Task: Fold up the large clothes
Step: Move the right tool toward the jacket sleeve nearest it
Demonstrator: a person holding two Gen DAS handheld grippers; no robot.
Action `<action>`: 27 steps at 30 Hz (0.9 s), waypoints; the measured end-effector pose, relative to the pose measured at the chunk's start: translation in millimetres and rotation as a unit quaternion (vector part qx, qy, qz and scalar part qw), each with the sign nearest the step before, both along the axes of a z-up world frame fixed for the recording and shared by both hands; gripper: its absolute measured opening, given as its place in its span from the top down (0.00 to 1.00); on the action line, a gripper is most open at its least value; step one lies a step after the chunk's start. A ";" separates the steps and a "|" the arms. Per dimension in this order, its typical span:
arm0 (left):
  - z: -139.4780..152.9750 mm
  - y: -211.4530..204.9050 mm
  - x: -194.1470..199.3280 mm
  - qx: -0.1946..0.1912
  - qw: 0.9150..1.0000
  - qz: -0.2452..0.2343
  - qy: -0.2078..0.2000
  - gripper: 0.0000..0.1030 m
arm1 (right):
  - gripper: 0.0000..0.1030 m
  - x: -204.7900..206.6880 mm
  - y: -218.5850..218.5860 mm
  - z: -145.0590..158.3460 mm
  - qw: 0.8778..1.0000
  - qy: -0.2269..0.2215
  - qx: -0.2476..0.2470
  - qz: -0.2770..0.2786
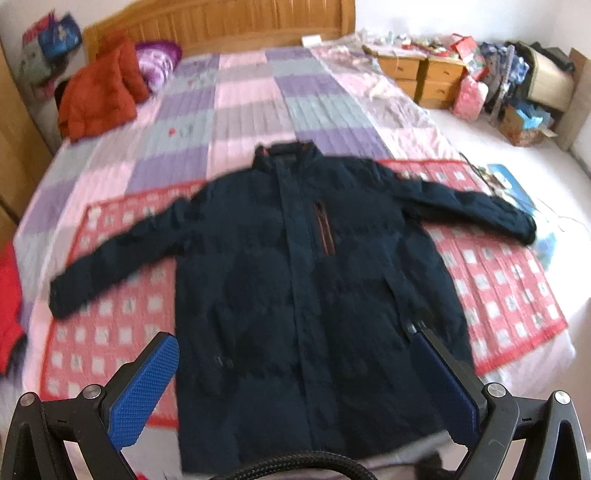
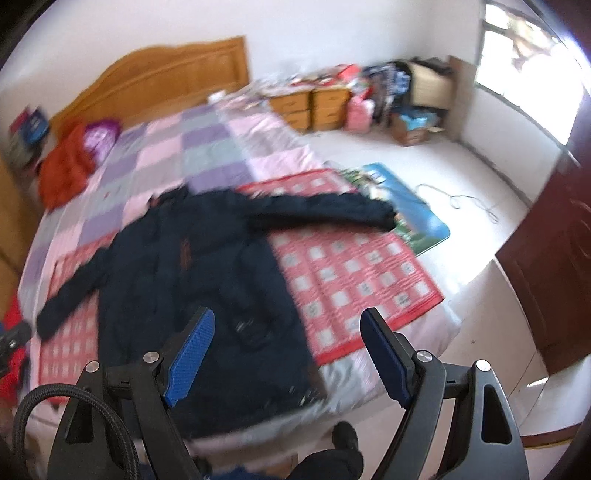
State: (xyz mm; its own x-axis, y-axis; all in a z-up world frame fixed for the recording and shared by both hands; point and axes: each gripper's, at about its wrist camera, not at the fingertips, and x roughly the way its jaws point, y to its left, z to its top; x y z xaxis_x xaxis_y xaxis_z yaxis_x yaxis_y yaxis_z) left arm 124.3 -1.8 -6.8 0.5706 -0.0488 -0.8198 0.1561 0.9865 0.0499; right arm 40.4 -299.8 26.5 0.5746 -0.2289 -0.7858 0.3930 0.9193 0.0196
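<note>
A dark navy jacket (image 1: pixel 295 266) lies flat and face up on the bed, collar toward the headboard, both sleeves spread out to the sides. It rests on a red checked mat (image 1: pixel 498 273). My left gripper (image 1: pixel 295 336) hovers open above the jacket's lower half, blue pads wide apart, nothing between them. In the right wrist view the same jacket (image 2: pixel 192 280) lies to the left, its right sleeve (image 2: pixel 325 210) reaching toward the bed's edge. My right gripper (image 2: pixel 288 317) is open above the jacket's lower right corner and holds nothing.
The bed's patchwork quilt (image 1: pixel 251 99) runs back to a wooden headboard (image 1: pixel 221 22). An orange-red coat (image 1: pixel 99 92) and a purple pillow (image 1: pixel 155 62) lie at the far left. Wooden drawers (image 1: pixel 421 77) and cluttered boxes stand at the right wall. A dark door (image 2: pixel 554 266) is at right.
</note>
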 end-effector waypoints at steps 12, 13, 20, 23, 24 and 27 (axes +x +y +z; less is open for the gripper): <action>-56.0 -77.5 98.5 -0.024 0.991 0.134 0.007 0.00 | 0.18 177.1 -178.0 -98.5 0.999 0.005 0.003 0.050; -60.3 -82.7 103.2 -0.020 0.990 0.140 0.009 0.00 | 0.18 186.4 -183.8 -107.1 0.999 0.007 0.002 0.051; -109.7 -98.8 157.5 -0.002 0.991 0.134 0.024 0.00 | 0.18 245.3 -211.1 -170.3 0.999 0.014 0.017 0.029; -139.5 -96.6 189.2 0.000 0.992 0.122 0.030 0.00 | 0.18 256.6 -214.4 -191.9 1.000 0.015 0.021 0.009; -151.0 -94.7 201.9 0.000 0.993 0.117 0.033 0.00 | 0.18 262.1 -216.3 -200.1 1.000 0.017 0.018 -0.001; -175.2 -88.9 232.8 -0.004 0.992 0.115 0.046 0.00 | 0.18 269.8 -209.4 -216.6 1.000 0.015 0.020 -0.009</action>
State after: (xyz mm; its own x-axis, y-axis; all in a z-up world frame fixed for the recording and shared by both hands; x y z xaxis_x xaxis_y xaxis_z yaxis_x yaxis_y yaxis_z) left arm 357.1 -90.7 -182.0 0.4906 0.0665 -0.8689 -0.0697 0.9969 0.0369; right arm 310.3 -509.2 -190.1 0.5477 -0.2058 -0.8109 0.4095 0.9112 0.0454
